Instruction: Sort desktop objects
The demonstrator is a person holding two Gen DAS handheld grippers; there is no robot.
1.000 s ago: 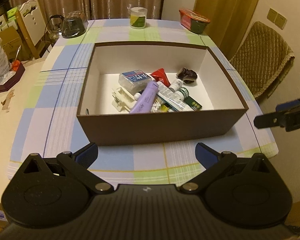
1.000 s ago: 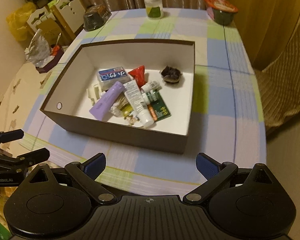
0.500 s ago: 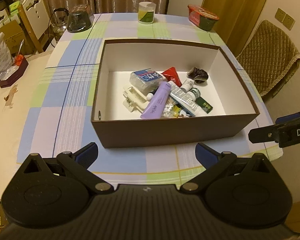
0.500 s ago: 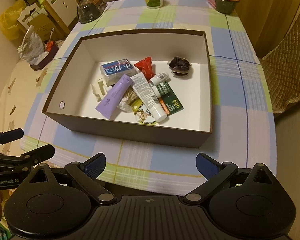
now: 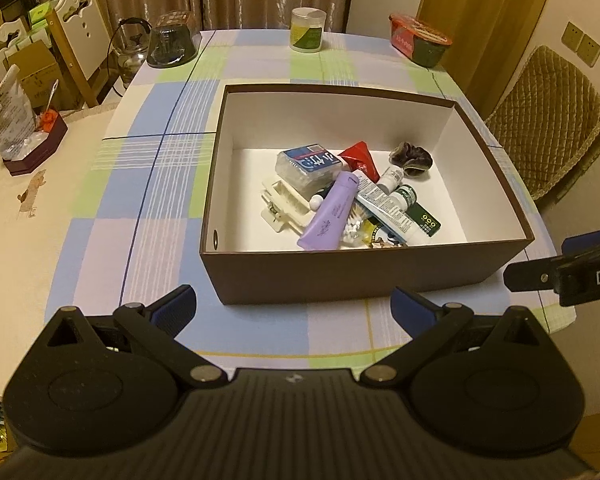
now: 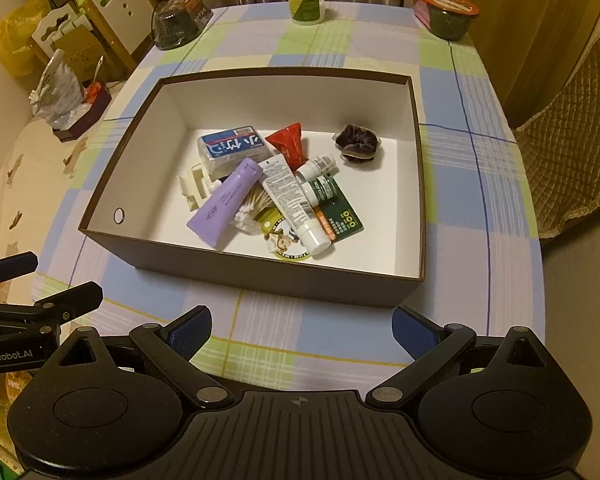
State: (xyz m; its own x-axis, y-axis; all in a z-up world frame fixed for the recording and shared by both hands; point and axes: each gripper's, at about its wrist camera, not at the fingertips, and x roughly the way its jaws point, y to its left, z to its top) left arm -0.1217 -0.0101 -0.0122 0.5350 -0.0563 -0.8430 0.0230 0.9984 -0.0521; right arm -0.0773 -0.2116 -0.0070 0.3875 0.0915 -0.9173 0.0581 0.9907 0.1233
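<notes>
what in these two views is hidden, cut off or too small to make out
- Left wrist view: the box's near wall hides the round sticker and the white tube's cap.
- Both views: the purple tube covers part of the cotton swabs.
- Right wrist view: the left hand-held gripper is cut off by the left edge.
- Left wrist view: the right hand-held gripper is cut off by the right edge.
- Both views: print on the white tube is too small to read.
</notes>
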